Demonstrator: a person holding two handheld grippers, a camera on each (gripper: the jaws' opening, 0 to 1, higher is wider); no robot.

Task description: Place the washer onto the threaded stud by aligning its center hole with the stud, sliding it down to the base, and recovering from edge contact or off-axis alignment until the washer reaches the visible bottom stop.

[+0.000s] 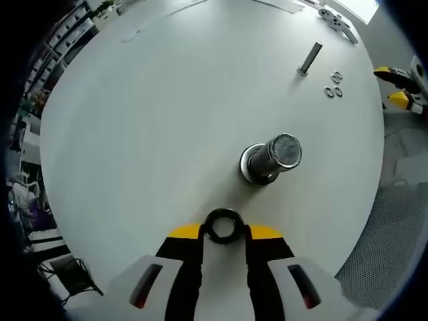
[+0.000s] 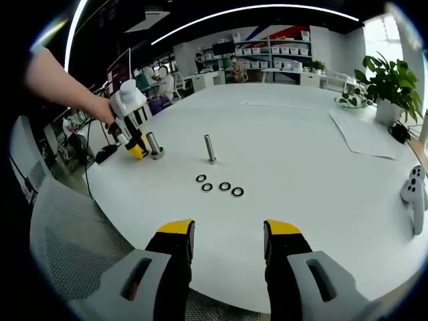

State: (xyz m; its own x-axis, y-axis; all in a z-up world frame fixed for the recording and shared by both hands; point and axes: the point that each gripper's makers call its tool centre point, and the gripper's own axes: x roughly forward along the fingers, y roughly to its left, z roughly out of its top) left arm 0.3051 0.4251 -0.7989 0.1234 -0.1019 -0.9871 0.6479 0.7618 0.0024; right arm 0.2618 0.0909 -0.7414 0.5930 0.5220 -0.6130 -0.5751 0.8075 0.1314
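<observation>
Washer [image 1: 223, 226] – a dark ring – sat pinched between the yellow-tipped jaws of the left gripper [image 1: 223, 231], which were closed on its rim, and it hung just short of the threaded stud [image 1: 273, 158] without touching it. In the left gripper view that stud rose from a round metal base on the white table [image 1: 154, 120], its flat top pointing toward the camera and nothing lying between it and the held ring. Farther off stood a second, thinner stud [image 1: 309, 57], and just beside it to the right lay a small cluster of spare washers [image 1: 334, 84]; the yellow tips of the right gripper [image 1: 394, 85] showed at the far right edge. In the right gripper view the right gripper [image 2: 228, 234] hovered over the near edge of the table with its jaws spread apart and nothing between them. Ahead of it four spare washers lay in a loose row, the thin stud [image 2: 210, 148] upright just beyond them, and far to the left a person's hand [image 2: 100, 110] held the left gripper [image 2: 136, 148] right beside the thick stud [image 2: 154, 144]. A white controller [image 2: 416, 194] rested near the right edge – well apart from the studs – and a potted plant [image 2: 388, 83] stood at the far right beside a sheet of paper [image 2: 368, 134].
</observation>
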